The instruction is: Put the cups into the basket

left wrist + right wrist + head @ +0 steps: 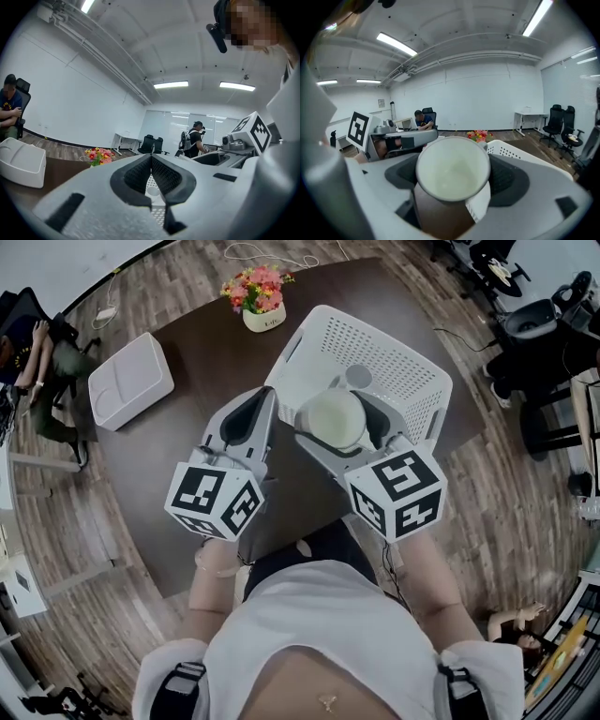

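Observation:
A pale cup (pixel 333 418) sits between the jaws of my right gripper (pixel 336 426), which is shut on it just at the near rim of the white perforated basket (pixel 403 362). The right gripper view shows the cup's open mouth (pixel 452 166) facing the camera, empty inside. A small grey round object (pixel 358 376) lies in the basket; I cannot tell whether it is a cup. My left gripper (pixel 265 409) hovers left of the cup at the basket's near-left corner. Its jaws (pixel 151 159) meet at the tips with nothing between them.
The basket stands on a dark brown table (pixel 197 352). A pot of flowers (pixel 258 301) is behind it and a white lidded box (pixel 131 379) lies at the left end. A person sits on a chair (pixel 42 357) at far left. Office chairs (pixel 544 324) stand at right.

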### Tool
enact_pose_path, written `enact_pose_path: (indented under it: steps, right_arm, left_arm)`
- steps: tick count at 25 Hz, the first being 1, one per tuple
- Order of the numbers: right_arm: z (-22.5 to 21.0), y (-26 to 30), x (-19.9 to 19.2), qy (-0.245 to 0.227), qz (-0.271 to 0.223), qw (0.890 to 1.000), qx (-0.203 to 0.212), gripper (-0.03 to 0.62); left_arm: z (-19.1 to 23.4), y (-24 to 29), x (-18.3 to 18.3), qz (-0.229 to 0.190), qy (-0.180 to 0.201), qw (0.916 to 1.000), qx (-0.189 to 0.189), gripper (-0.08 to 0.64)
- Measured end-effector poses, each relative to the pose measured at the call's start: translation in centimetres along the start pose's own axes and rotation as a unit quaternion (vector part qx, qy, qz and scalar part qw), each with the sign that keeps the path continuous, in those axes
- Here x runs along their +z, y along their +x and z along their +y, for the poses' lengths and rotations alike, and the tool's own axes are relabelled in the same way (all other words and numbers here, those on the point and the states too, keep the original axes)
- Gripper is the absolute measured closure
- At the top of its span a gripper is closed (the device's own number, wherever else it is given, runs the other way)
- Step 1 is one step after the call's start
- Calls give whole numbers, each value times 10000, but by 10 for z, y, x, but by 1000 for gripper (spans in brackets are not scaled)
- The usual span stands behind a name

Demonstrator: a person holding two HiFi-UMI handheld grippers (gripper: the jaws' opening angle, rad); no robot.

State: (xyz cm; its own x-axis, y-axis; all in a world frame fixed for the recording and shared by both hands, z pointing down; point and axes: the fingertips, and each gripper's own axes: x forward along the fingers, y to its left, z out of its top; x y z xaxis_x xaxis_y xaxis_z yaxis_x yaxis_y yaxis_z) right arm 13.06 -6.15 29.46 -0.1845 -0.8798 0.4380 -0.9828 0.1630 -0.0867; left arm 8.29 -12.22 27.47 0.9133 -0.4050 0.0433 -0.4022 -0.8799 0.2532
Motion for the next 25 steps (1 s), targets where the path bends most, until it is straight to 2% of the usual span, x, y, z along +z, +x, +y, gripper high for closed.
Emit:
enact_pose_path:
  steps: [6, 11, 20, 25]
  right_arm:
    - [-36, 2, 6, -92, -12, 9999, -84, 158]
    - [-61, 10, 1, -68, 134, 9999, 22, 158]
    - [-99, 44, -15, -182, 483, 9977, 447, 158]
    - [-106, 72, -32, -350, 793, 9929, 816, 158]
  left_arm:
    - [-10, 30, -2, 9, 59, 10000, -42, 551]
    - [-5, 52, -8, 51, -18, 9999, 143, 551]
    - [14, 77, -28, 111, -160, 9973, 703, 551]
    - [32, 73, -34, -38, -186, 9923, 1225, 551]
